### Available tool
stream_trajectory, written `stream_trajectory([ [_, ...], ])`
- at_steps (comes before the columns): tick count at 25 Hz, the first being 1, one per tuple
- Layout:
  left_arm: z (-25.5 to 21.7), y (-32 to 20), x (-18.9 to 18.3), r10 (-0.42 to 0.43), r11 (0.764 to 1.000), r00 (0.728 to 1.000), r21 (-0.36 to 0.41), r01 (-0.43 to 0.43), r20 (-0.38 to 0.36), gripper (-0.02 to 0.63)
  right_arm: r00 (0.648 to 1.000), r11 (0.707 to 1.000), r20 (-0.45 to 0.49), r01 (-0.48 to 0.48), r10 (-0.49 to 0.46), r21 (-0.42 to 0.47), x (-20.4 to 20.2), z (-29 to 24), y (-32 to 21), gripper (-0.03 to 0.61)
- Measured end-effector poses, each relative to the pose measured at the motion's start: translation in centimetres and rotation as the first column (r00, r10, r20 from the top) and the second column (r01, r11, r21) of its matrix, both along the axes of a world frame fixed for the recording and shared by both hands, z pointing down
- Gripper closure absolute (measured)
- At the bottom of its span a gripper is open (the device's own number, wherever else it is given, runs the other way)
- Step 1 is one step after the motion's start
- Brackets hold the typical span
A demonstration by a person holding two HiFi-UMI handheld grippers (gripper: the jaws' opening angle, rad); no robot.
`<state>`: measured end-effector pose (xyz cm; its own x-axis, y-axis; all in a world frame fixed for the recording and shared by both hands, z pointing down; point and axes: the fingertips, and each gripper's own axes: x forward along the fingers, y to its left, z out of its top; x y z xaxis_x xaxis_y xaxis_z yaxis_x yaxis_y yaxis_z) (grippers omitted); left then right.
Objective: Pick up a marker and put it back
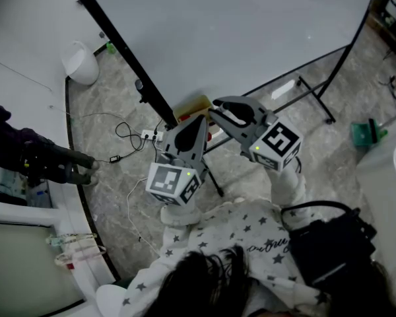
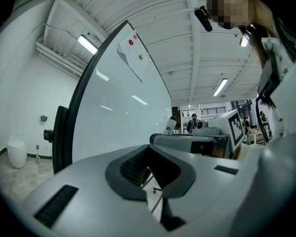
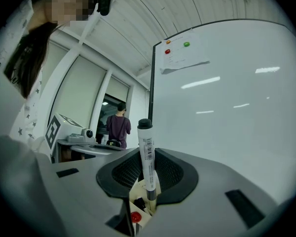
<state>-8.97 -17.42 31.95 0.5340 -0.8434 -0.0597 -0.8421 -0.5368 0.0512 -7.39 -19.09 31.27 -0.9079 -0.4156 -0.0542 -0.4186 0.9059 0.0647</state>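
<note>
A white marker [image 3: 146, 149] with a black cap stands upright between the pads of my right gripper [image 3: 148, 158], which is shut on it. Just under it is an open cream holder box [image 3: 138, 209] with a red-capped marker [image 3: 135, 217] inside. In the head view the right gripper [image 1: 219, 106] points at the whiteboard's lower edge, beside the cream box [image 1: 191, 104]; the held marker is hidden there. My left gripper [image 1: 200, 121] is right next to it, shut with nothing held. In its own view the left gripper [image 2: 148, 157] has its ribbed pads together, aimed along the whiteboard [image 2: 118, 107].
The large whiteboard [image 1: 237, 32] stands on a black frame with legs [image 1: 315, 99] on the marbled floor. Cables and a power strip [image 1: 147, 135] lie below it. A white bin [image 1: 81, 63] is at the far left, a green object [image 1: 367, 133] at the right. A person [image 3: 119, 127] stands beyond.
</note>
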Motion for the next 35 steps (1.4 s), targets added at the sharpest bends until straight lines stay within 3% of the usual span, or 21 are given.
stream_trajectory([
  [18,0.6,-1.6,-1.2,-0.03,0.999,1.0,0.016,0.03,0.008,0.612,0.999,0.999,0.032,0.013,-0.012,-0.034,-1.1,1.3,-2.7,0.495],
  [35,5.2,-3.3,-1.2,-0.071,0.997,0.997,-0.044,0.07,-0.017,0.612,1.0,0.988,-0.002,0.003,-0.003,-0.153,-2.2,8.6,-6.2,0.495],
])
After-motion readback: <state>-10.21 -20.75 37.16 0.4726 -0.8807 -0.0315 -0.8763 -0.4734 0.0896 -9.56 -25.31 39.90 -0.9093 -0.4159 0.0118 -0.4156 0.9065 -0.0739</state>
